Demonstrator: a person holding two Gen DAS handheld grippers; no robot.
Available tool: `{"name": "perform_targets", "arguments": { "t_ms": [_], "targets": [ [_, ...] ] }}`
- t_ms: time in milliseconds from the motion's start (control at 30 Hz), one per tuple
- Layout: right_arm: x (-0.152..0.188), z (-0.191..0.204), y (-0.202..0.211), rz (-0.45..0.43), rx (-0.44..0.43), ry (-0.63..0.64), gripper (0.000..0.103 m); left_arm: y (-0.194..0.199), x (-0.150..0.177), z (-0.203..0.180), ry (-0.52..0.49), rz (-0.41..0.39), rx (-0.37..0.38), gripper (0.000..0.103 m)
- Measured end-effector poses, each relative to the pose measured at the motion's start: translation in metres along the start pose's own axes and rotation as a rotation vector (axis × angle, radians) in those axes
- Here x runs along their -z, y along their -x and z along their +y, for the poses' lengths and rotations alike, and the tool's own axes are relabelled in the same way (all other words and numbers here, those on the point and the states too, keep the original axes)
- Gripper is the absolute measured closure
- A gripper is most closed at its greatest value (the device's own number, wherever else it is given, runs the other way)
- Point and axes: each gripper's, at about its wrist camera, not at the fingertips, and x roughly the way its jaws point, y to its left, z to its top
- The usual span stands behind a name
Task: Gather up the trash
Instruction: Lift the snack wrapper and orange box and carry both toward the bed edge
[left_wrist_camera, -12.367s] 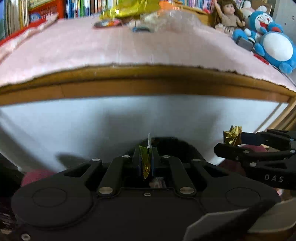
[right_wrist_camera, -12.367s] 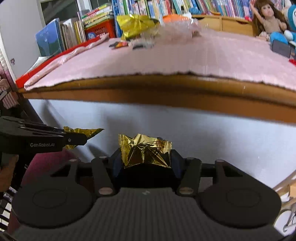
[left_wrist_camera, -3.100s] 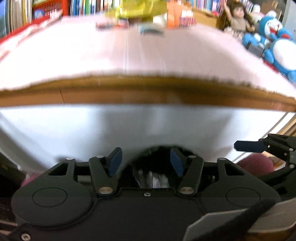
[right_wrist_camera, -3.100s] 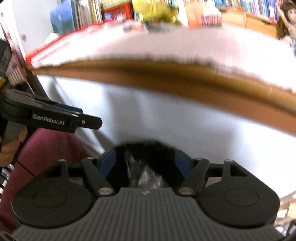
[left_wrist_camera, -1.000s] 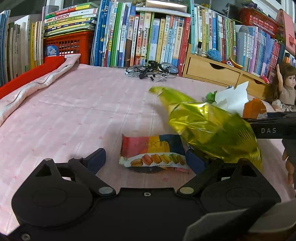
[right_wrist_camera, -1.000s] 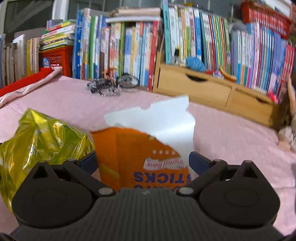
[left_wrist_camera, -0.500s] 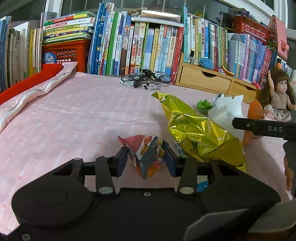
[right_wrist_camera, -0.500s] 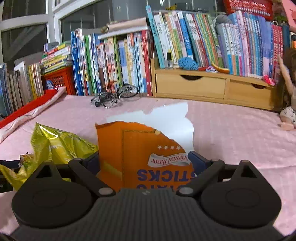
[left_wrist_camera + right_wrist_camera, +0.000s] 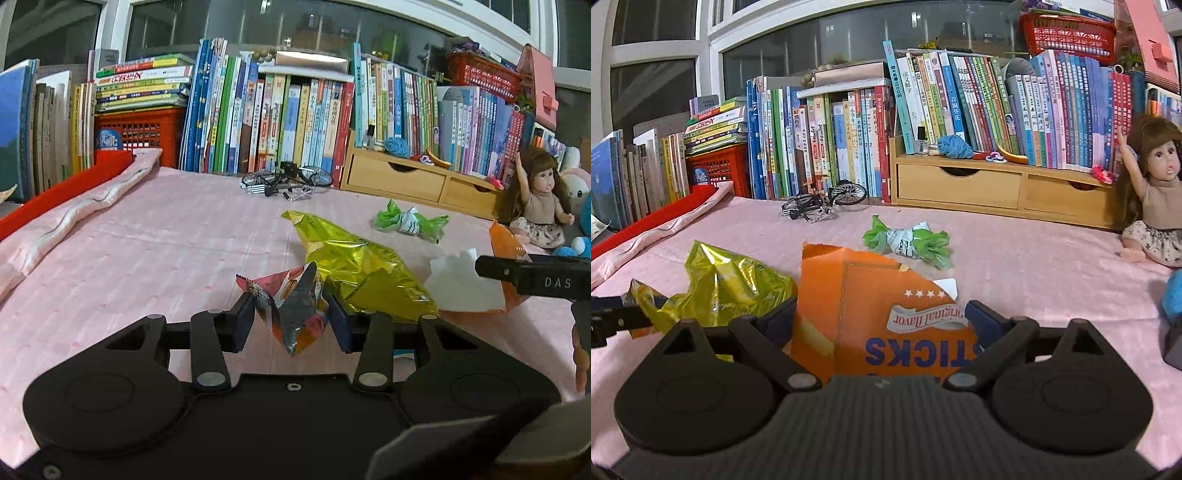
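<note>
Two grippers lift trash off a pink cloth (image 9: 147, 251) together — one piece each, apparently so both can go to the bin in one trip. The left gripper (image 9: 291, 321) has just been closing and now pinches a wrapper (image 9: 291, 314) between its pads: a small, crumpled sachet printed in red, orange and silver, folded to a point and seemingly held clear of the cloth. The right gripper (image 9: 882, 325) stands wide, its jaws closed further in the last moment, pads against both edges of an orange box (image 9: 864, 314) — torn open at the top, flattened, its lettering upside down, with a white scrap behind it. The wide grip suits the box's breadth; the narrow one suits thin foil. Between the two lies a gold bag (image 9: 354, 266), shiny and creased, not gripped, next for collection by the look of it. Farther back a green wrapper (image 9: 905, 240), twisted at both ends, waits near a toy bicycle (image 9: 823, 199). A doll (image 9: 1156, 199) sits at the right, books (image 9: 849, 136) lining the back.
</note>
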Motion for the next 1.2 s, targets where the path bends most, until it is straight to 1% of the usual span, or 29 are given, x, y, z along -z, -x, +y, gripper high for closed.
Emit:
{"name": "perform_targets", "arguments": {
  "t_ms": [433,667,767,1067,1200],
  "targets": [
    [0.015,0.008,0.057,-0.025,-0.014,-0.017,0.009,0.048,0.013,-0.009,0.004,-0.002,0.031,0.061],
    [0.026,0.021,0.089,-0.032,-0.058,0.000,0.009,0.075,0.028,-0.018,-0.019,-0.001,0.050,0.061],
    [0.032,0.026,0.101,-0.034,-0.081,-0.003,0.009,0.085,0.035,-0.020,-0.014,0.006,0.064,0.061],
    [0.049,0.038,0.130,-0.043,-0.145,-0.012,0.009,0.115,0.053,-0.027,-0.025,0.010,0.098,0.061],
    [0.055,0.046,0.141,-0.050,-0.160,0.009,0.009,0.127,0.061,-0.028,-0.029,0.021,0.114,0.061]
  ]
}}
